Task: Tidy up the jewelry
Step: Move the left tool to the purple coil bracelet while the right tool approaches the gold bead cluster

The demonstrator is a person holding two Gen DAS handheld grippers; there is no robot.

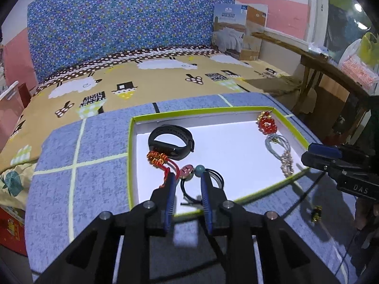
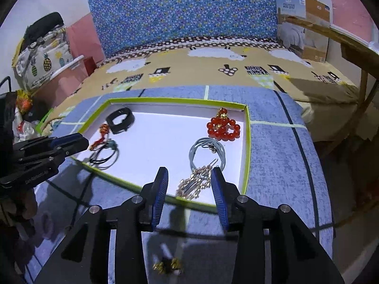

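Note:
A white tray with a green rim (image 1: 129,146) (image 2: 247,142) lies on the blue mat. In it are a black watch band (image 1: 171,142) (image 2: 120,120), a red and gold knot cord (image 1: 158,159), a dark cord bracelet with beads (image 1: 193,170) (image 2: 105,157), a red bead bracelet (image 1: 267,123) (image 2: 223,127), a grey cord loop (image 2: 206,151) and a beaded hair clip (image 1: 287,163) (image 2: 195,184). My left gripper (image 1: 188,177) is open and empty above the bead bracelet. My right gripper (image 2: 189,174) is open and empty above the clip. A small gold and black piece (image 1: 316,213) (image 2: 167,265) lies on the mat outside the tray.
The blue checked mat (image 1: 94,146) (image 2: 279,146) lies on a bed with a sheep-print sheet (image 1: 142,80). A blue patterned headboard (image 2: 189,11) stands behind. A quilt box (image 1: 239,33) leans at the back right. A wooden frame (image 2: 355,47) runs along the right.

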